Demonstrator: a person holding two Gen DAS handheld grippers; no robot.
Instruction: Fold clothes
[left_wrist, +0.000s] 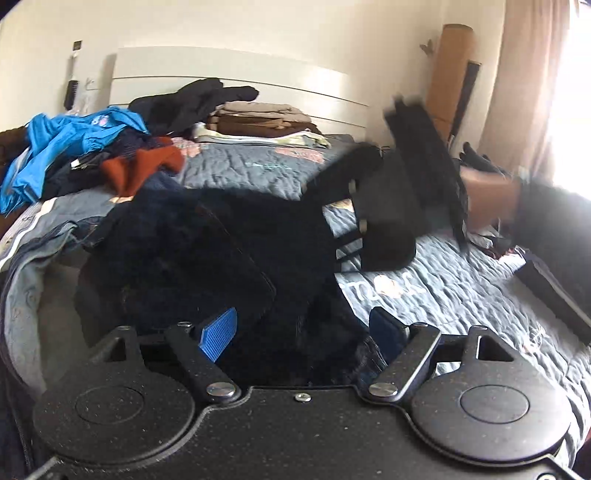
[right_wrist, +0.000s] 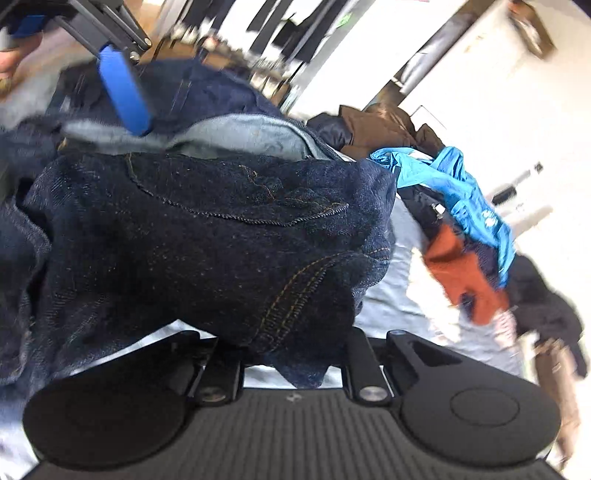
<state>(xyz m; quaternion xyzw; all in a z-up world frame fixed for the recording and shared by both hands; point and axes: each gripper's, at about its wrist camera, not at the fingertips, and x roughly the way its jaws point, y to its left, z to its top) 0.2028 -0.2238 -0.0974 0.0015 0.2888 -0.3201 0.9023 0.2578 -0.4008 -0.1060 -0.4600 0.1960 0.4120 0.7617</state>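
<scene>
The dark jeans (right_wrist: 207, 236) lie bunched on the quilted bed (left_wrist: 443, 295), on the near side of the heap of loose clothes (left_wrist: 92, 155) topped by a blue shirt. The right gripper (right_wrist: 291, 347) has its fingers hidden under the denim, pressed together on a fold of the jeans. The left gripper (left_wrist: 303, 332) stands spread above the jeans, blue pads (left_wrist: 218, 332) apart, gripping nothing. Beyond the heap, folded garments (left_wrist: 258, 122) sit stacked by the headboard.
</scene>
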